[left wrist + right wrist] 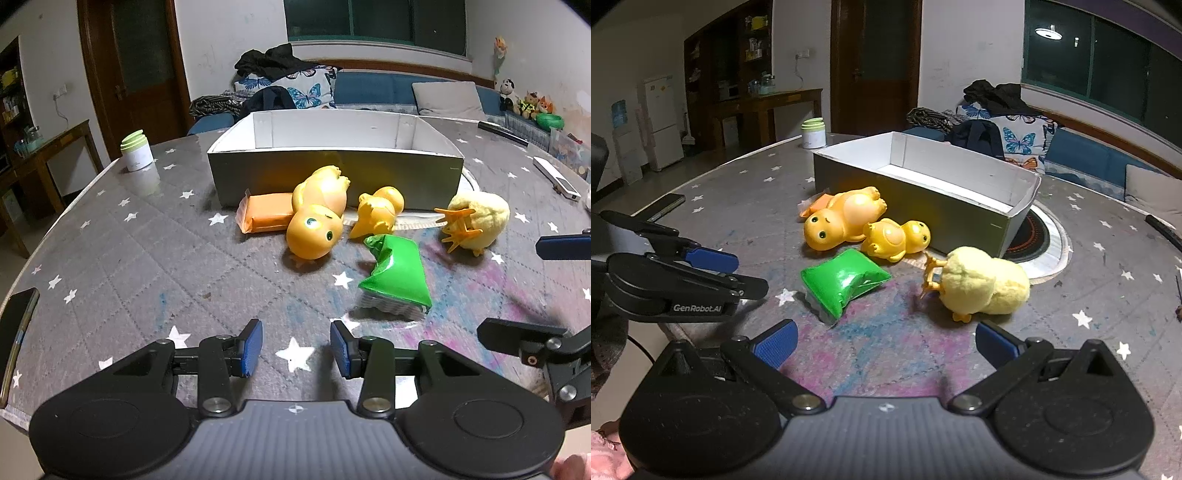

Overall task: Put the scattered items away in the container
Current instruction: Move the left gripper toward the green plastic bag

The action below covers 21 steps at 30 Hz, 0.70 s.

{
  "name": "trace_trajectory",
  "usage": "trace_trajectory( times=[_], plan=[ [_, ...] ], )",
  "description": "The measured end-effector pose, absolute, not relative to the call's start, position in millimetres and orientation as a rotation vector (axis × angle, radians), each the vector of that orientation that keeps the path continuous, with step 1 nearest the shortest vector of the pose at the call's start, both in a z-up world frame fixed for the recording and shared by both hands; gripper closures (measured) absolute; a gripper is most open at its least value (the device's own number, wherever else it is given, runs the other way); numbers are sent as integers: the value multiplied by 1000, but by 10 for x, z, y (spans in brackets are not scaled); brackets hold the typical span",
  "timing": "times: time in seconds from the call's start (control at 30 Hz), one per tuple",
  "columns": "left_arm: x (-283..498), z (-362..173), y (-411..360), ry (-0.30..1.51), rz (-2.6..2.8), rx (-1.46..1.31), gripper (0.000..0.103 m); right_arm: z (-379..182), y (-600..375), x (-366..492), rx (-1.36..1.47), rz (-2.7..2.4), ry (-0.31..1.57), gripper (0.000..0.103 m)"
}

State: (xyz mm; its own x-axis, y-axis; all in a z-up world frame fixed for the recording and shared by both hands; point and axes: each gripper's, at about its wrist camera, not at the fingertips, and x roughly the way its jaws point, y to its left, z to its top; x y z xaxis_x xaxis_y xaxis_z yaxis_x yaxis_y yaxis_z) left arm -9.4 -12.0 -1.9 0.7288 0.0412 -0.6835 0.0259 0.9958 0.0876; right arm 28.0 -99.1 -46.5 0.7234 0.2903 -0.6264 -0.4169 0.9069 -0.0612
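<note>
An open grey cardboard box (334, 177) (916, 201) stands on the star-patterned table. In front of it lie an orange packet (264, 216) (816, 203), a large yellow rubber toy (317, 214) (842, 223), a small yellow rubber toy (378, 214) (895, 240), a green packet (397, 275) (842, 280) and a yellow plush chick (476, 221) (982, 286) on its side. My left gripper (295, 349) (713, 275) is open and empty, short of the green packet. My right gripper (884, 343) (535, 288) is open and empty, near the plush chick and green packet.
A white jar with a green lid (136, 151) (813, 133) stands at the table's far left. A black phone (16, 328) (666, 206) lies at the left edge. A white remote (556, 179) lies at the right. A round hob (1039, 242) sits beside the box.
</note>
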Motion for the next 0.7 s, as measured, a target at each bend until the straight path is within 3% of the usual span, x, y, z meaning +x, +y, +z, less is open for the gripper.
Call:
trace_trajectory(
  times=[0.7],
  plan=[
    [-80,-30,-167,760,-9,106,60,-452,-1227,283,-191,465,682,0]
  ],
)
